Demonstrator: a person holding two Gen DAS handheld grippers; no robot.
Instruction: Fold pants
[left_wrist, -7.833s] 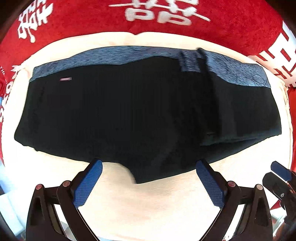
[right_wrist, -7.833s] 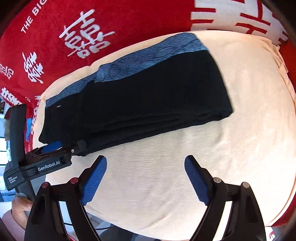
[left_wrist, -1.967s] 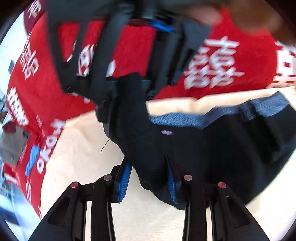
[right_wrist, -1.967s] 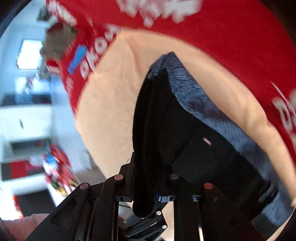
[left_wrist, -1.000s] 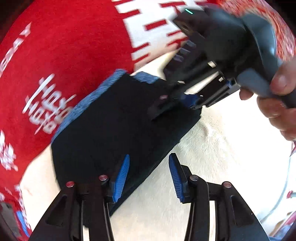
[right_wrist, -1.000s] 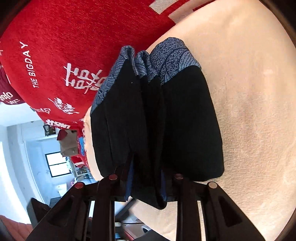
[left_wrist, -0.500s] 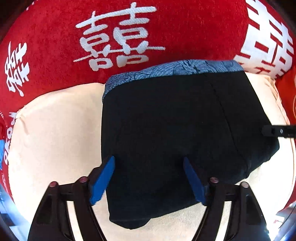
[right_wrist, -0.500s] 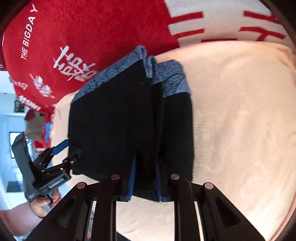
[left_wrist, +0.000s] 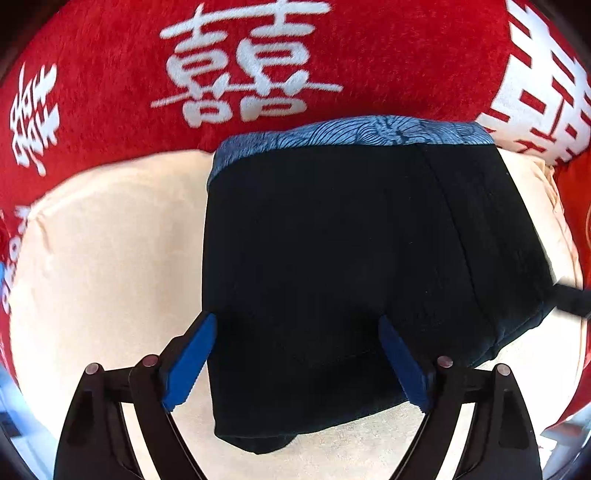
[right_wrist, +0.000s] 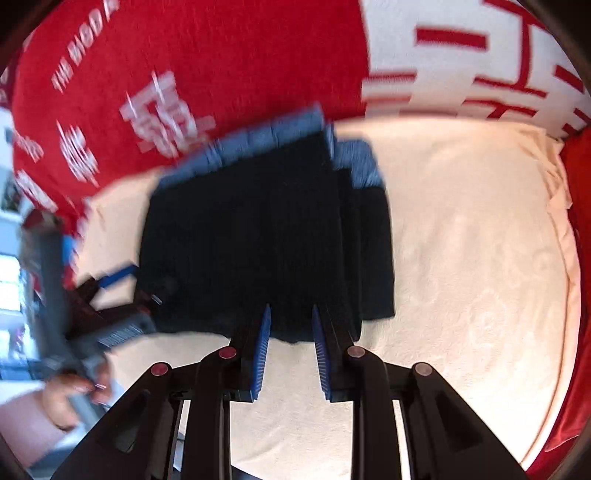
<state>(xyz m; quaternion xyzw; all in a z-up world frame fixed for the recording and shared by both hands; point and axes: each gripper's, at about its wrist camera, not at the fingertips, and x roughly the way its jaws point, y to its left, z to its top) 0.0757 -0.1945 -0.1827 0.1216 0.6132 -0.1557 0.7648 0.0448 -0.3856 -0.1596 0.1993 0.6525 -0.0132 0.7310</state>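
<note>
On the cream cushion (left_wrist: 96, 258) lie the folded pants (left_wrist: 351, 266), blue waistband farthest from both cameras. Left tool (left_wrist: 295, 365) gapes empty; right tool (right_wrist: 290, 347), seemingly clamped before, is slightly parted, blurry.

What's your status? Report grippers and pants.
Left gripper open, over pants. Right gripper open slightly at near edge, grip released. Pants folded compact on cream cloth. Nothing in the way.

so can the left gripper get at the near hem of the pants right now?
Probably yes: left gripper is open, straddling the folded pants, nothing between them; the right gripper works the other edge.
</note>
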